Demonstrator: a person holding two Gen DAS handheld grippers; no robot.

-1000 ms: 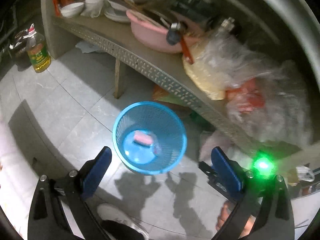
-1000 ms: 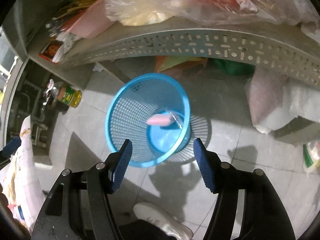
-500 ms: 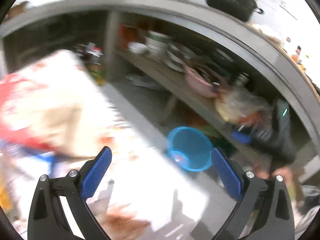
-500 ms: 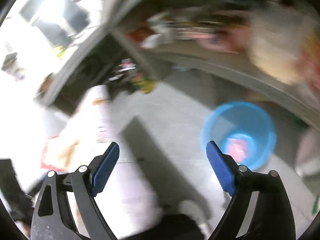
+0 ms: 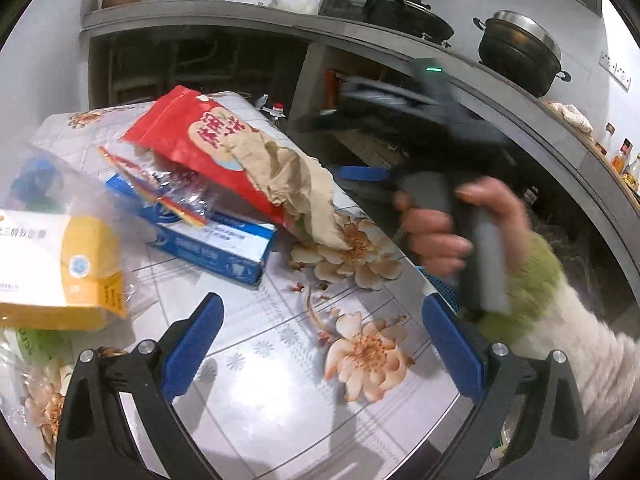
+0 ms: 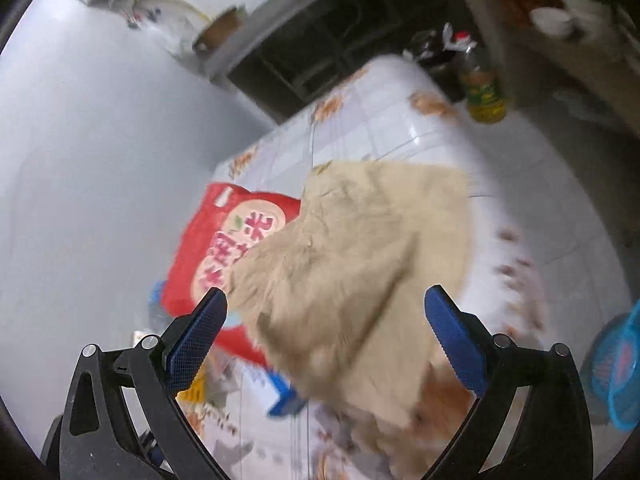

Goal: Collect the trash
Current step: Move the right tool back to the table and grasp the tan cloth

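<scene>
A crumpled brown paper (image 5: 296, 184) lies over a red snack bag (image 5: 192, 136) on the floral table (image 5: 280, 380). My left gripper (image 5: 320, 344) is open and empty above the table's near part. My right gripper (image 6: 326, 336) is open, close over the brown paper (image 6: 352, 264) and the red bag (image 6: 224, 240); in the left wrist view it shows as a blurred dark tool with a blue finger (image 5: 364, 174) right of the paper. The blue mesh basket (image 6: 620, 372) stands on the floor at the right edge.
A blue box (image 5: 208, 236), a yellow and white box (image 5: 52, 272) and clear plastic wrappers (image 5: 168, 192) crowd the table's left. An oil bottle (image 6: 484, 96) stands on the floor behind the table. A counter with a black pot (image 5: 516, 52) runs behind.
Both grippers have swung up from the blue basket on the floor to the table. The right gripper now sits over the brown paper. Both stay open.
</scene>
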